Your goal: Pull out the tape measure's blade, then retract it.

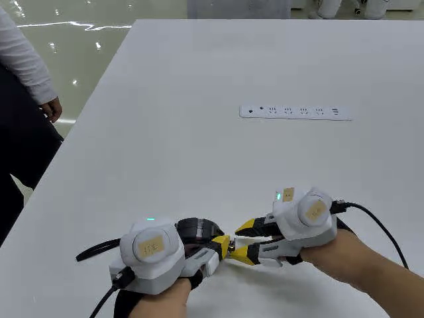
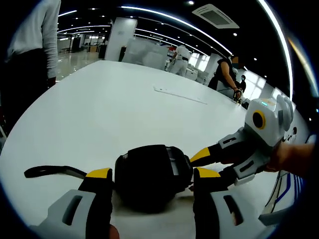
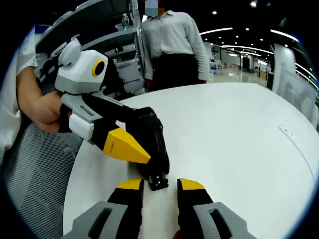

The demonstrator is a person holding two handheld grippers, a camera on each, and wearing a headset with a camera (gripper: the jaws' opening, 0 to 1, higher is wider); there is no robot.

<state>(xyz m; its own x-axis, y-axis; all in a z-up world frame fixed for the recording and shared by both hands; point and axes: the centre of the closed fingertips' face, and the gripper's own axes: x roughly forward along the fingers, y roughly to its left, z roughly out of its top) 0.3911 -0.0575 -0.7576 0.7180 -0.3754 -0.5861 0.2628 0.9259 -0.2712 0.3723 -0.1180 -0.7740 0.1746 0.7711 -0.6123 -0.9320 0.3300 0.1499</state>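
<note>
Tape measure [image 1: 199, 230]: black case, with a black strap [image 1: 96, 250] on its far-left side.

Left gripper [image 2: 153, 175], at the tape measure: white body, grey jaw bases, yellow jaw tips, tan label, green indicator light.

Right gripper [image 3: 160, 185], at the tape measure's other end: same white, grey and yellow scheme, with tan labels and a black cable [image 1: 377, 225].

Table [image 1: 199, 132] under the tape measure: plain white.

Power strip [image 1: 295, 112] beyond the tape measure: white with dark sockets.

Person [image 1: 20, 132] left of the tape measure: white shirt, dark trousers.

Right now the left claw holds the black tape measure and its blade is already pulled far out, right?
No: the right gripper view shows the blade tip at the tape measure's mouth, not pulled out, between the open right claw's jaws. The left claw does hold it.
</note>
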